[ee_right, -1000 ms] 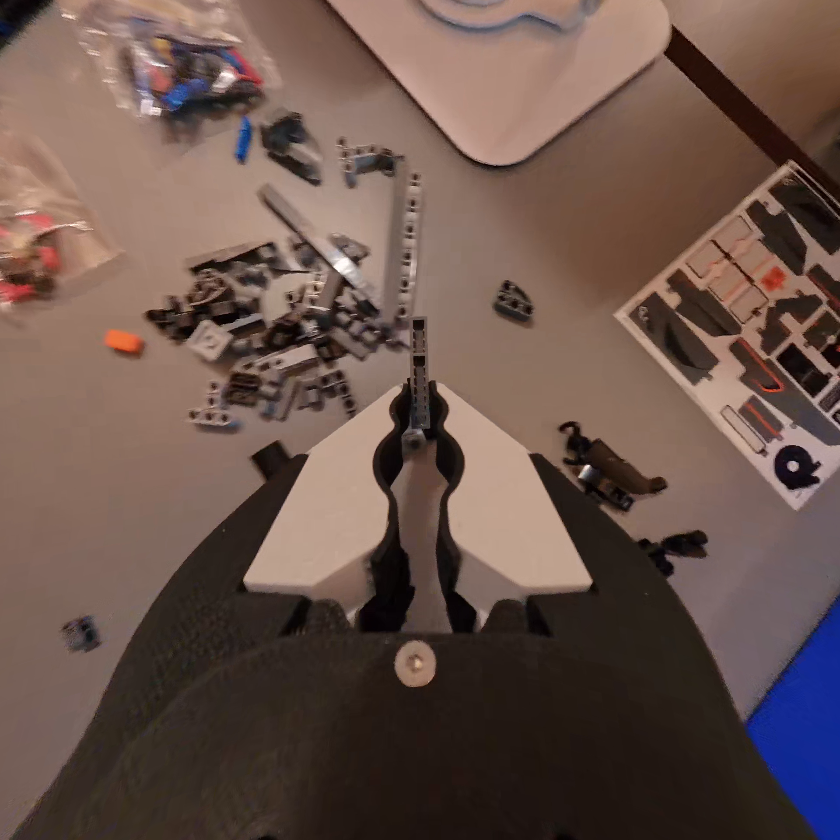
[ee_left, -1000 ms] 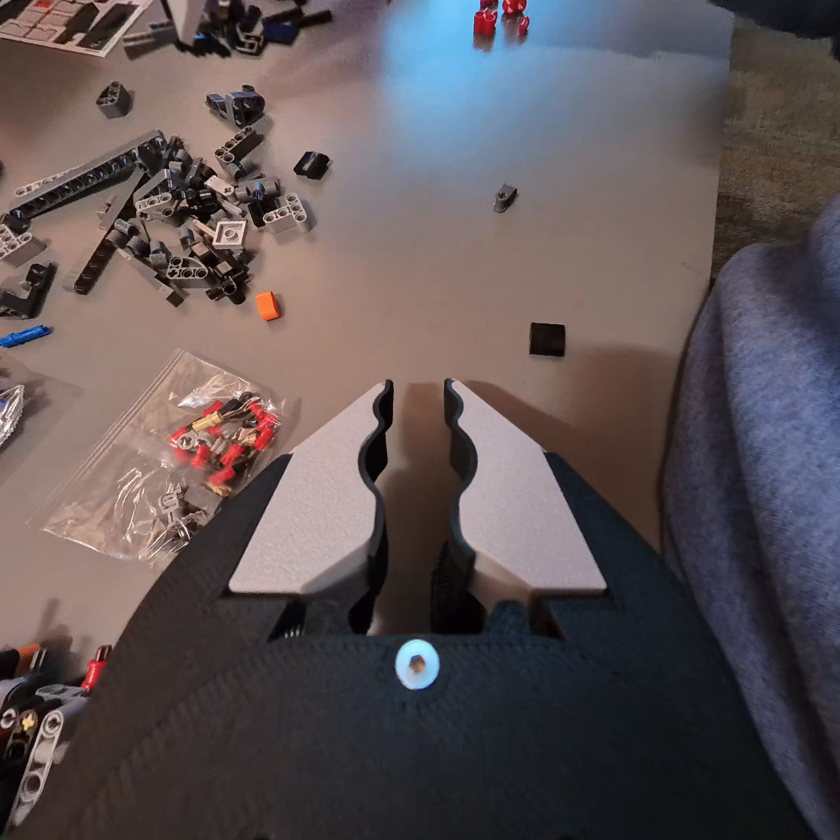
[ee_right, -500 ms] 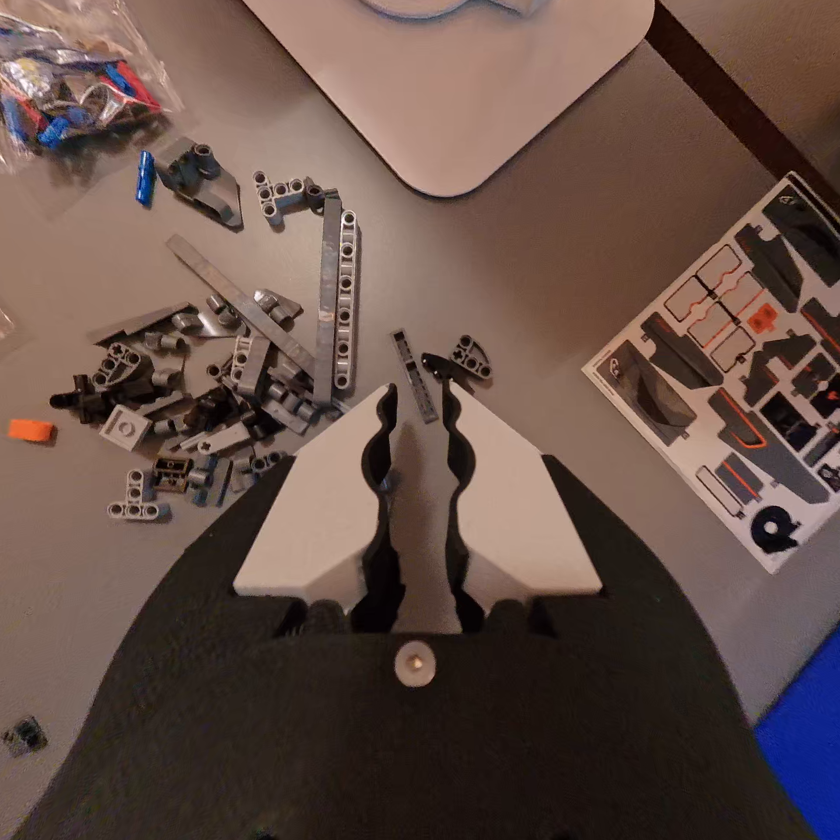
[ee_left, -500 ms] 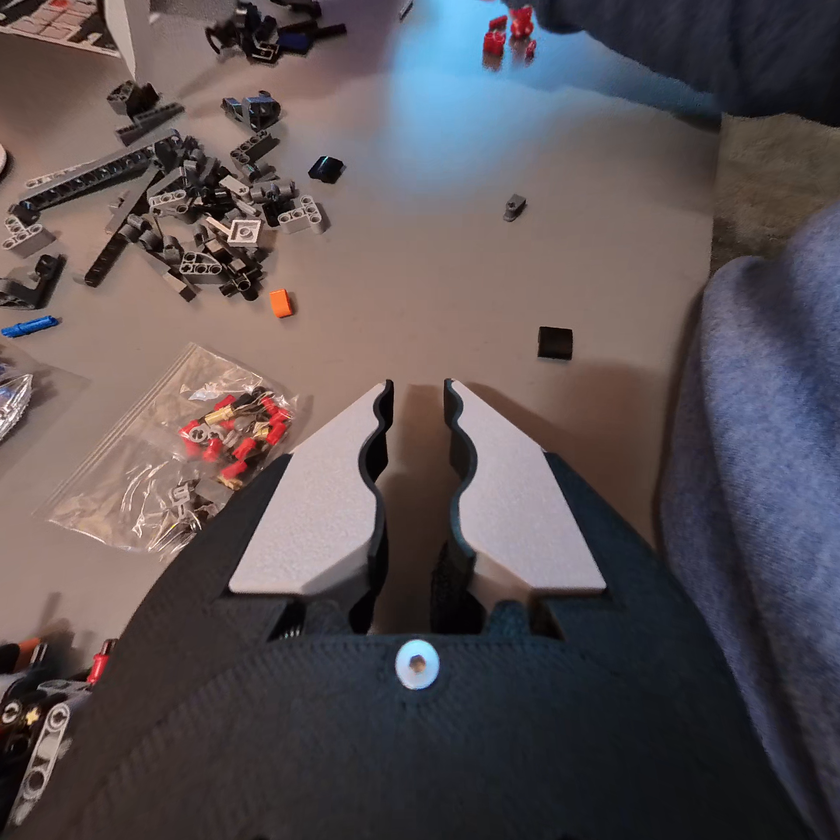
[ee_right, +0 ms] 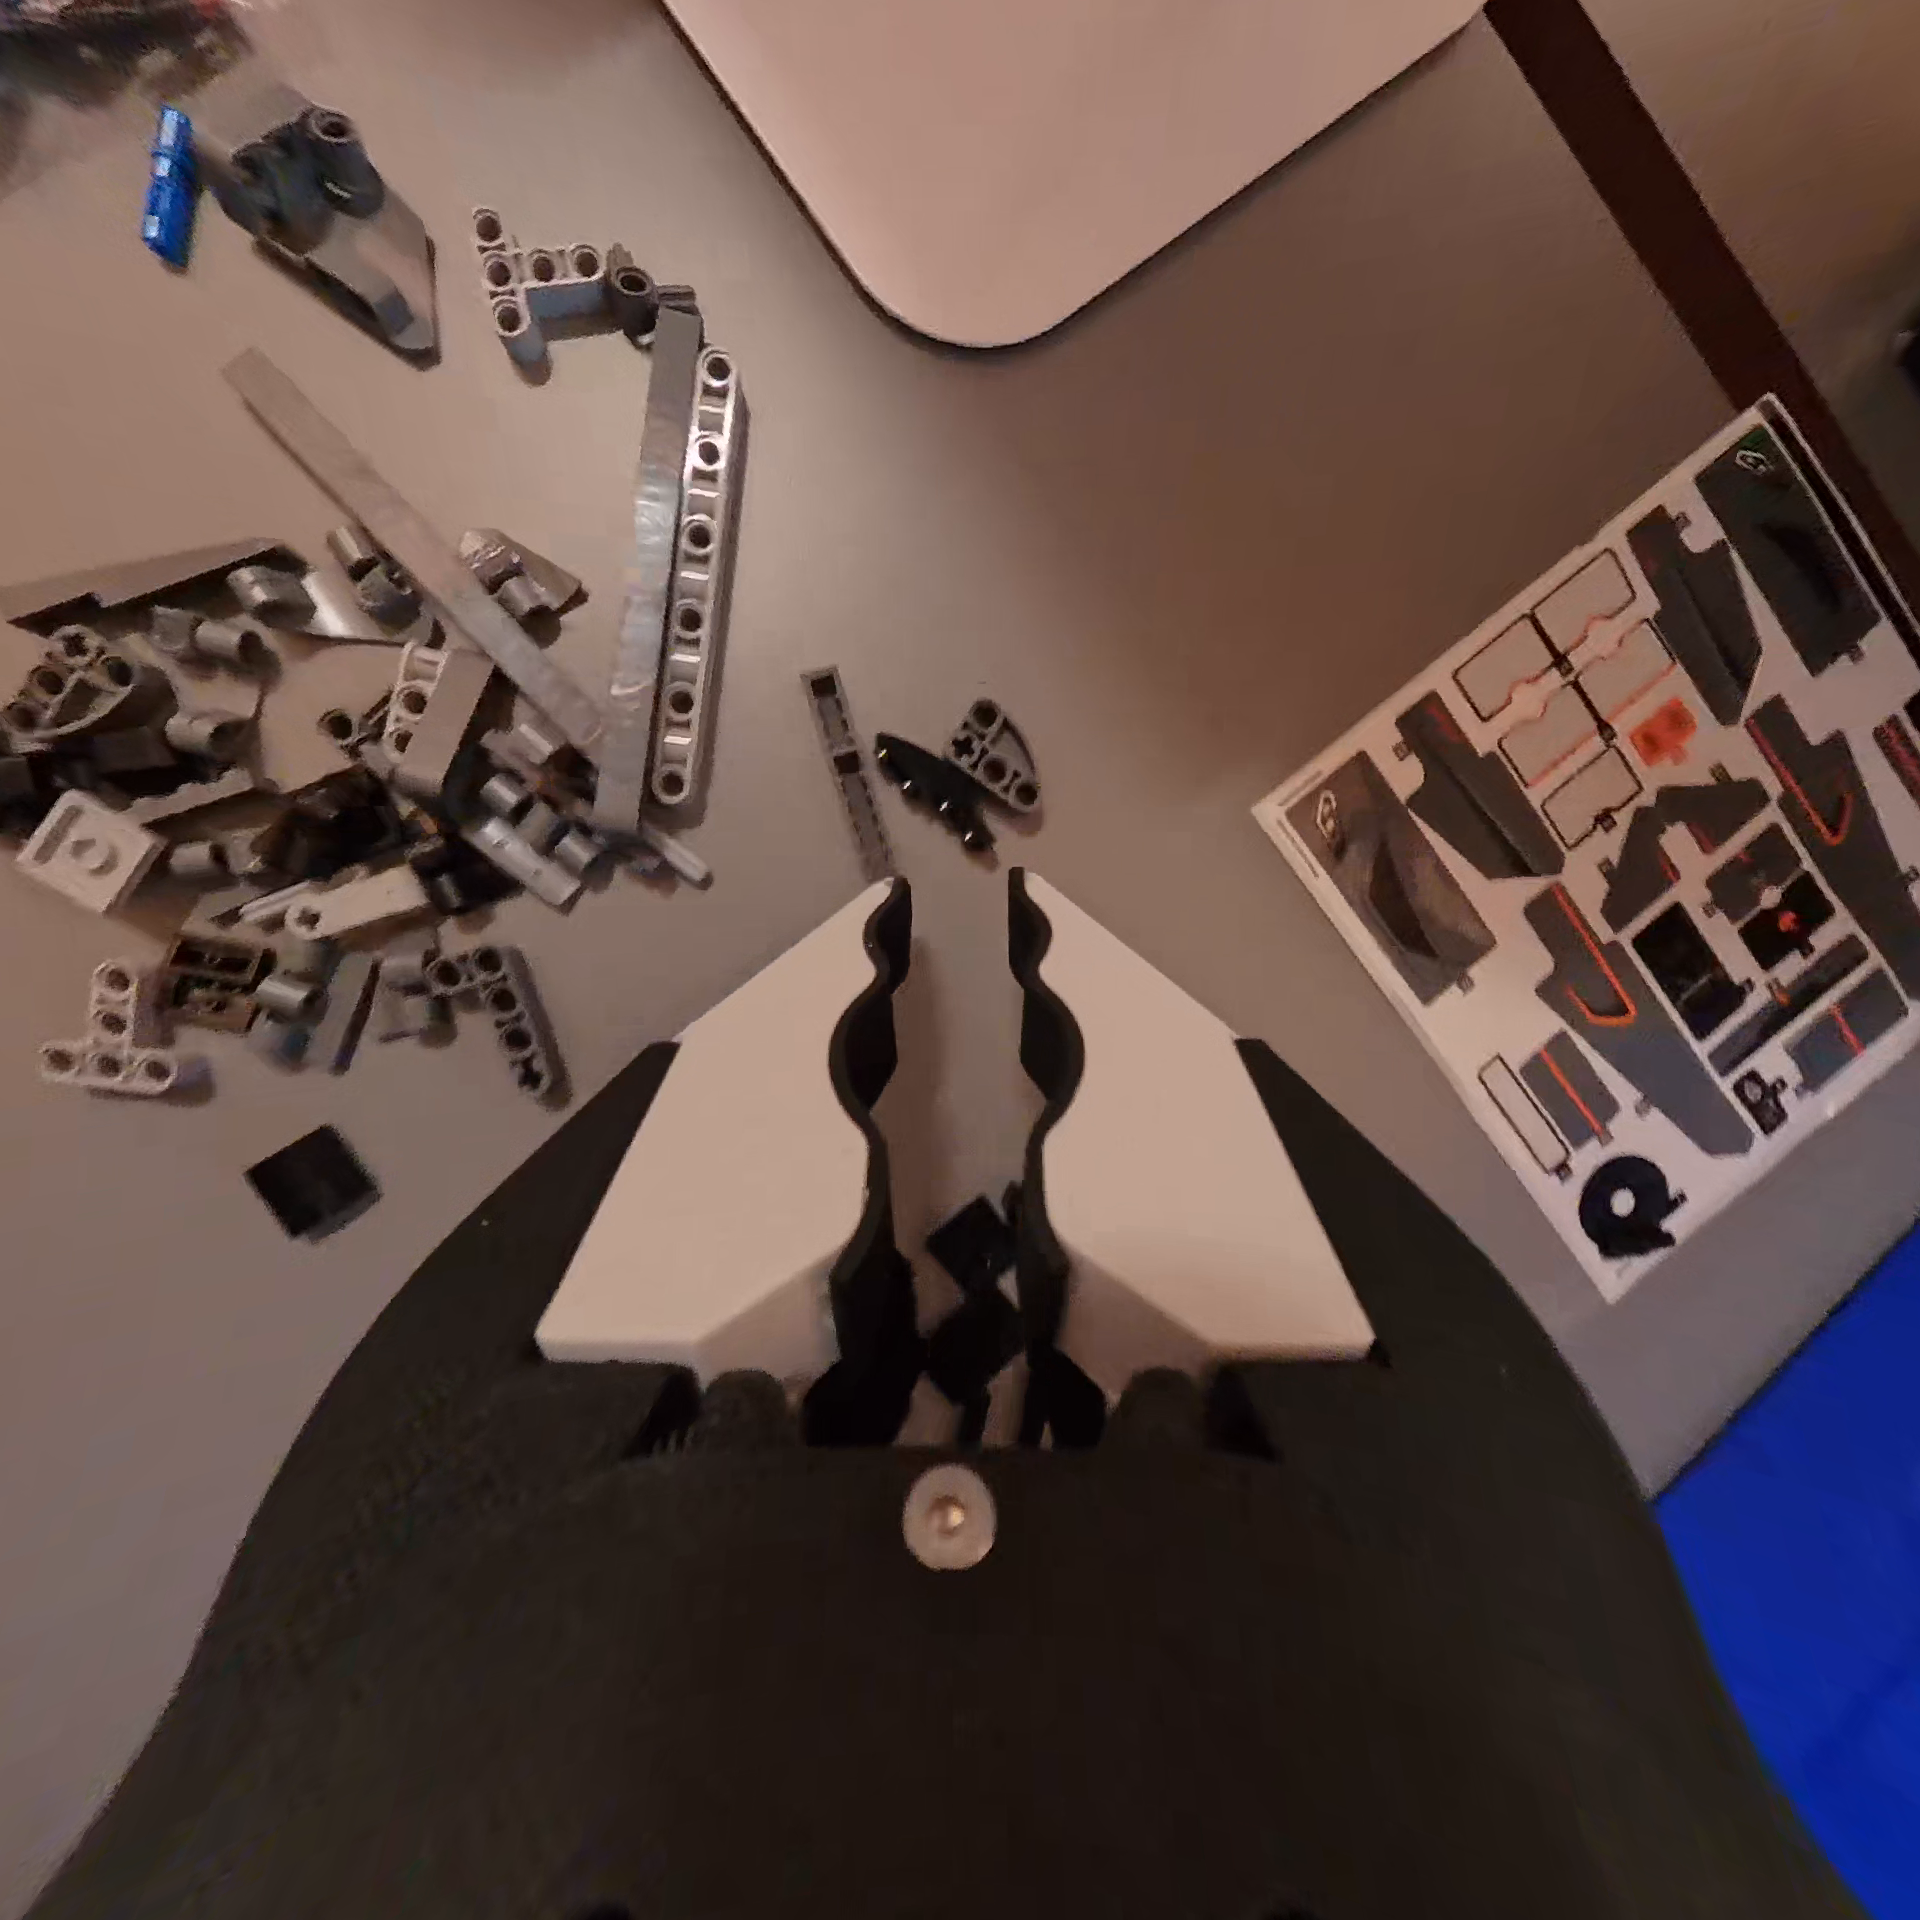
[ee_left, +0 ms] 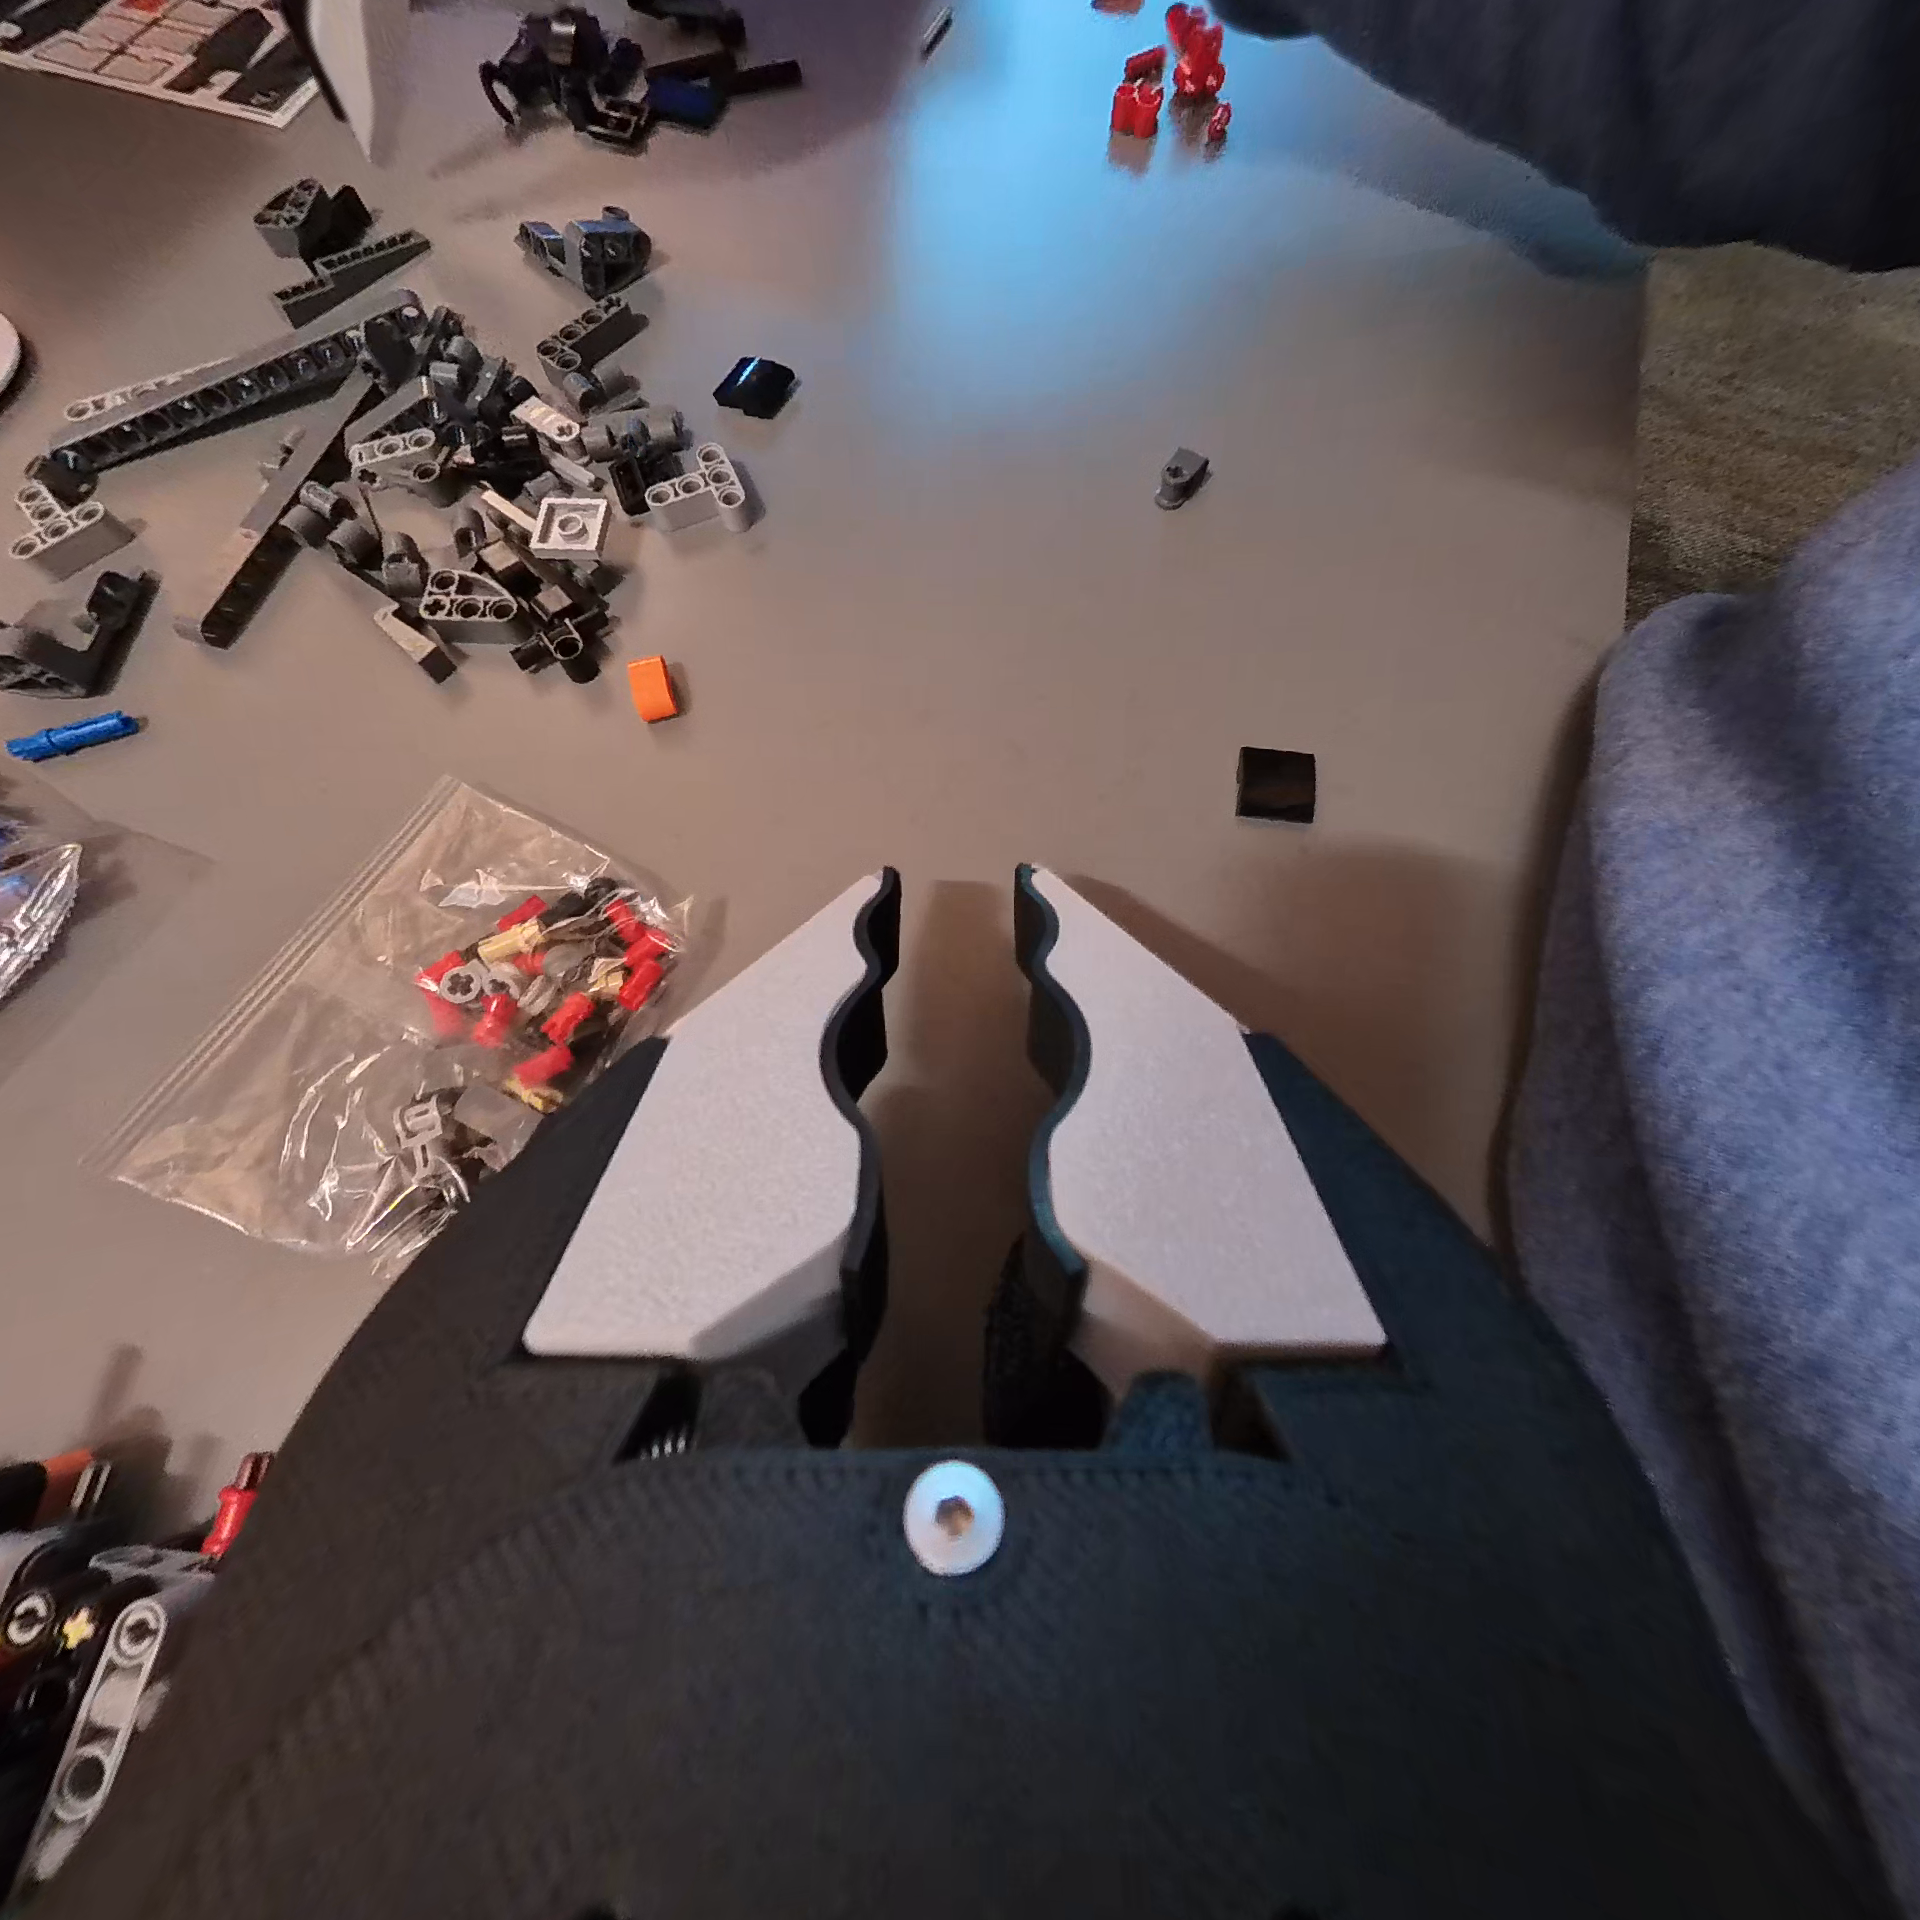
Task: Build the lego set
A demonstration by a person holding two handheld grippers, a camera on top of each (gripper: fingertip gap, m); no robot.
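A pile of grey and black lego pieces (ee_left: 416,488) lies on the grey table, also in the right wrist view (ee_right: 343,769). My left gripper (ee_left: 956,883) is open and empty above bare table, near a black square piece (ee_left: 1275,783). My right gripper (ee_right: 958,888) is open and empty. Just beyond its tips lie a thin dark grey strip piece (ee_right: 849,769), a black toothed piece (ee_right: 928,792) and a small dark grey holed piece (ee_right: 1000,750). A black piece (ee_right: 971,1309) on the table shows through the gap between the fingers.
A clear bag of red and tan pins (ee_left: 488,997) lies left of the left gripper. An orange piece (ee_left: 651,689), red pieces (ee_left: 1164,83) and a sticker sheet (ee_right: 1621,852) lie around. A white board (ee_right: 1039,135) is beyond. A grey sleeve (ee_left: 1745,1039) covers the table's right edge. The tips of one gripper are about 30 centimetres away from the tips of the other.
My right gripper opened and let go of the thin dark grey strip piece, which now lies on the table ahead of it. The right gripper moved lower. The left gripper barely moved.
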